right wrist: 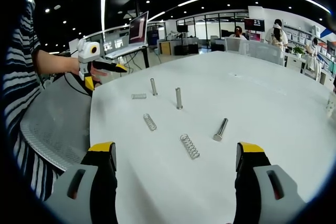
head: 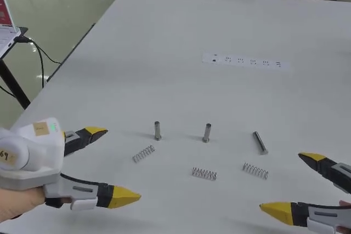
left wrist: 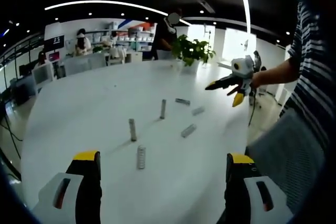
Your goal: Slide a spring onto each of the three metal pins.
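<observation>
Three metal pins are on the white table point(head: 181, 31): the left pin point(head: 157, 130) and middle pin point(head: 207, 133) stand upright, the right pin point(head: 260, 142) lies on its side. In front of them lie three loose springs: left spring point(head: 143, 154), middle spring point(head: 204, 173), right spring point(head: 255, 171). My left gripper point(head: 114, 163) is open at the near left, a short way left of the left spring point(left wrist: 140, 157). At the near right my right gripper point(head: 299, 182) is open, the right spring point(right wrist: 189, 146) and lying pin point(right wrist: 220, 129) ahead of it. Nothing is held.
A flush power strip point(head: 245, 61) sits in the table further back. The table's left edge runs diagonally, with a laptop stand and cable point(head: 38, 58) beyond it. Chairs stand past the far edge. A person's striped sleeve point(left wrist: 310, 66) is close by.
</observation>
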Demonstrator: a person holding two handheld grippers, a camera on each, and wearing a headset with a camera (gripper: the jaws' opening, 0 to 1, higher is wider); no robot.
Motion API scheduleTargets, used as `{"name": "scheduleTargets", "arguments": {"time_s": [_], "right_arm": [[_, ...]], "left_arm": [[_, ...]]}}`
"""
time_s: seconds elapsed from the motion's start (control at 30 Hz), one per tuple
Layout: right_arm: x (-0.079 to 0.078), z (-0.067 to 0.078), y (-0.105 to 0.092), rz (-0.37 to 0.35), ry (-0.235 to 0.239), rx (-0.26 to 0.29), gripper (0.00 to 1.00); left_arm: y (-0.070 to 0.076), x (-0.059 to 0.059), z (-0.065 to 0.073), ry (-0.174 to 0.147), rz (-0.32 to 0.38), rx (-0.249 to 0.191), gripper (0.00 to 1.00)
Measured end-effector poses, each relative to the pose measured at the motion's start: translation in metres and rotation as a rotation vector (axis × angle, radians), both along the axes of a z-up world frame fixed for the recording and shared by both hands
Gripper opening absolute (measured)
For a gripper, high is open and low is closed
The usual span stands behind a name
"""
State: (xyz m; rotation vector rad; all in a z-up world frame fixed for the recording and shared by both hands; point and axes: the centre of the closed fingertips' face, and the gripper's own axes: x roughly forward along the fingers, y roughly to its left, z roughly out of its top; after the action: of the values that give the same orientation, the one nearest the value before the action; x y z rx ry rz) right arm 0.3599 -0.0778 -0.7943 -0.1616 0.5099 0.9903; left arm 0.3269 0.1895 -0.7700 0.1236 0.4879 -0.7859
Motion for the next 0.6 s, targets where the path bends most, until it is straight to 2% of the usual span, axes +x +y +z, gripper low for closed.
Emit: {"name": "scheduleTargets", "arguments": {"time_s": [0.2,0.5,0.6], "right_arm": [[0.0005,0.0024,0.0017,0.009,-0.007,-0.004,0.95],[-0.0012,0.0014,0.0040,0.012,-0.004,-0.009,0.96],[-0.0019,0.0012,0.0046,0.014,-0.004,-0.014,0.96]], "left_arm": [[0.0007,0.0027,0.0022,-0.011,0.009,-0.007,0.98],[-0.0043,-0.0023,-0.0012,0.008,-0.012,-0.007,0.98],[-0.0043,-0.0027,-0.0010,0.002,-0.016,0.001,0.98]]}}
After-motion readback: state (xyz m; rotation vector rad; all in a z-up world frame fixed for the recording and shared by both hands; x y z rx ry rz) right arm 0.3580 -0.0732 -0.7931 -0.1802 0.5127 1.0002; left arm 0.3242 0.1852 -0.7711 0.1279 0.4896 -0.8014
